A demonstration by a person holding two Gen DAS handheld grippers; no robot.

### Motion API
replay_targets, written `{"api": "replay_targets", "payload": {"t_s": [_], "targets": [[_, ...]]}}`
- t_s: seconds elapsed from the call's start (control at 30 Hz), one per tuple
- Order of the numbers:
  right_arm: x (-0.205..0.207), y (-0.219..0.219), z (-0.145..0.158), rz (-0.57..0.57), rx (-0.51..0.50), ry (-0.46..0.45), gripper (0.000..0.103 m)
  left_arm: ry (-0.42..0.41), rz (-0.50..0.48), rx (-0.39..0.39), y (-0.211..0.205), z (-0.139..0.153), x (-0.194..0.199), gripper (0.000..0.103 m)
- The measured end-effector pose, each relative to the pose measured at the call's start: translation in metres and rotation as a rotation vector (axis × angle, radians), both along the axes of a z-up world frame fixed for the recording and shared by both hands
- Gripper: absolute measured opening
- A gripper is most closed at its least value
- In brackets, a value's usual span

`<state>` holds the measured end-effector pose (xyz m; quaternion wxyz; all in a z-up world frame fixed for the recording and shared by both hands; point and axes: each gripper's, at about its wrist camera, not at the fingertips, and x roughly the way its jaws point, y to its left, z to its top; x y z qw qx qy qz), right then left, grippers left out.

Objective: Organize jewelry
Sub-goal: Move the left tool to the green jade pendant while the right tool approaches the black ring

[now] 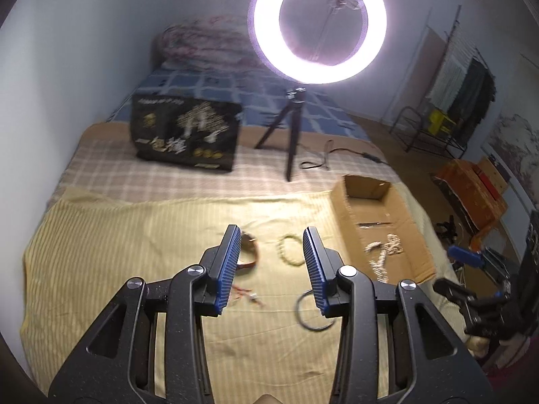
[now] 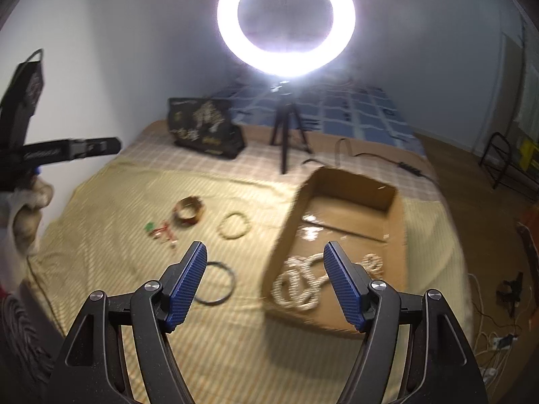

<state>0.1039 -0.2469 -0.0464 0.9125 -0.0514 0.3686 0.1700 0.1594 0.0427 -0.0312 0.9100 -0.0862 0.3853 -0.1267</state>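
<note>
Cardboard box (image 2: 340, 232), open-topped, lies on the yellow striped cloth (image 2: 134, 242) that covers the near part of the bed (image 1: 111, 168). Inside it: pale beaded strands (image 2: 303, 282), looped over one another near the front wall.

Still out on the cloth, left of the box:
- pale bead bracelet (image 2: 234, 225), lying flat, near the box wall but apart from it.
- brown bangle (image 2: 188, 210), farther left.
- small red and green pieces (image 2: 161, 230), just in front of the bangle; too blurred to identify.
- dark thin ring (image 2: 215, 282), nearest to me, flat on the cloth.

My left claw (image 1: 273, 269): jaws apart, a moderate gap, nothing between the pads. In its own view the bead bracelet shows in the gap, down on the cloth, and the dark ring lies partly behind the right finger.

My right claw (image 2: 266, 286): jaws wide, empty. It hangs over the box's near-left corner; the beaded strands show between its fingers, below.

Background: lit ring light (image 2: 286, 23) on a small tripod (image 2: 286, 134), black printed bag (image 2: 205, 128) to its left.
</note>
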Motion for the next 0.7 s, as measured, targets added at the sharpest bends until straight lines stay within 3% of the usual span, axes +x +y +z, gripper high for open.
{"api": "replay_targets", "payload": {"t_s": [0.3,0.7], "targets": [[-0.01,0.042,-0.037,0.1,-0.011,0.09,0.071,0.092,0.041,-0.021,0.034,-0.034,0.008,0.039],[-0.01,0.069,-0.076,0.169,-0.044,0.165,0.071,0.19,-0.007,-0.053,0.026,-0.07,0.02,0.039]]}}
